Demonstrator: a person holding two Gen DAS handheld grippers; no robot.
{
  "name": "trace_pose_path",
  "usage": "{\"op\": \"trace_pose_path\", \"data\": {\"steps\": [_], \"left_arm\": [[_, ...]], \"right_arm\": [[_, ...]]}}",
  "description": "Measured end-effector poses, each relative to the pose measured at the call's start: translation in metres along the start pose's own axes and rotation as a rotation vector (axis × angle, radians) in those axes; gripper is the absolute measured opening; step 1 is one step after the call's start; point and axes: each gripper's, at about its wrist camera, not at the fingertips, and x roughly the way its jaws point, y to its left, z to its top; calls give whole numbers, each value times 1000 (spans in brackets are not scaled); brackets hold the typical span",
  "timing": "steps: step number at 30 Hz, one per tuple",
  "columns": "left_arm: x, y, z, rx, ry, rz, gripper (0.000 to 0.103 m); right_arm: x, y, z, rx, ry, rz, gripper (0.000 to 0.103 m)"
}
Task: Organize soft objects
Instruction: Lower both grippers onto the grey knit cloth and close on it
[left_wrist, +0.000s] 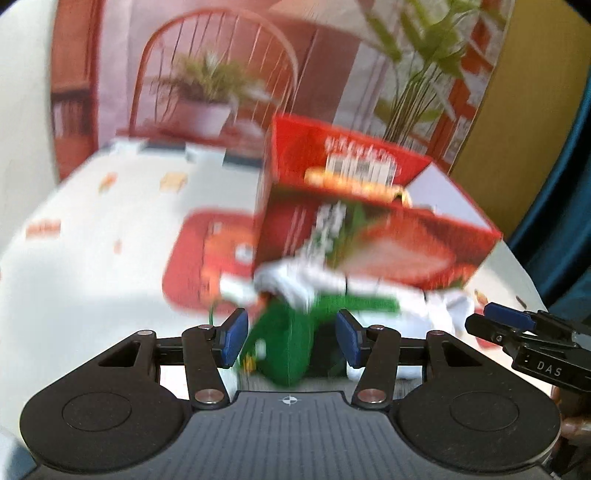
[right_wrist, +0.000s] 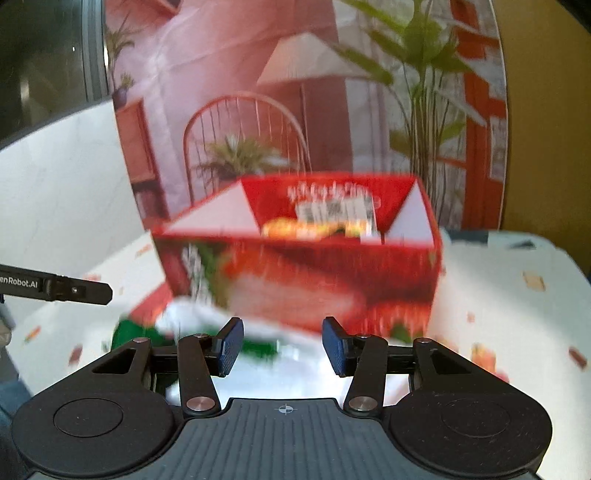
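A green and white soft cloth item (left_wrist: 295, 332) lies on the table in front of an open red cardboard box (left_wrist: 369, 221). My left gripper (left_wrist: 291, 338) is open, its blue pads on either side of the green part of the cloth. My right gripper (right_wrist: 282, 347) is open over the white part of the same cloth (right_wrist: 258, 332), just in front of the red box (right_wrist: 303, 266). The right gripper's tip (left_wrist: 509, 321) shows at the right of the left wrist view. The left gripper's finger (right_wrist: 74, 290) shows at the left of the right wrist view. Both views are motion-blurred.
A red tray (left_wrist: 210, 258) lies left of the box on a white patterned tablecloth (left_wrist: 110, 221). Some orange and dark items (right_wrist: 314, 229) sit inside the box. A printed backdrop with a chair and plants (right_wrist: 258, 129) stands behind the table.
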Motion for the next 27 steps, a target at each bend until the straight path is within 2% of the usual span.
{"op": "trace_pose_path", "data": {"steps": [4,7,11,17,20,23,27], "left_arm": [[5,4,-21,-18,46,9,55],[8,9,-23,-48,55,6,55],[12,11,-28,-58,63,-1,55],[21,7,-42,-45,108,-4,55],[25,9,-45,-47,116,-7,55],[29,10,-48,-52,133,-9,55],[33,11,-50,-52,140,-10,57]], "right_arm": [[-4,2,-21,17,61,-16,44],[-7,3,-32,33,90,-35,45],[-8,-4,-47,81,122,-65,53],[-1,-17,-63,125,191,-95,55],[3,-11,-65,80,204,-98,60],[7,-3,-66,23,209,-115,61],[7,-6,-65,36,200,-108,61]]}}
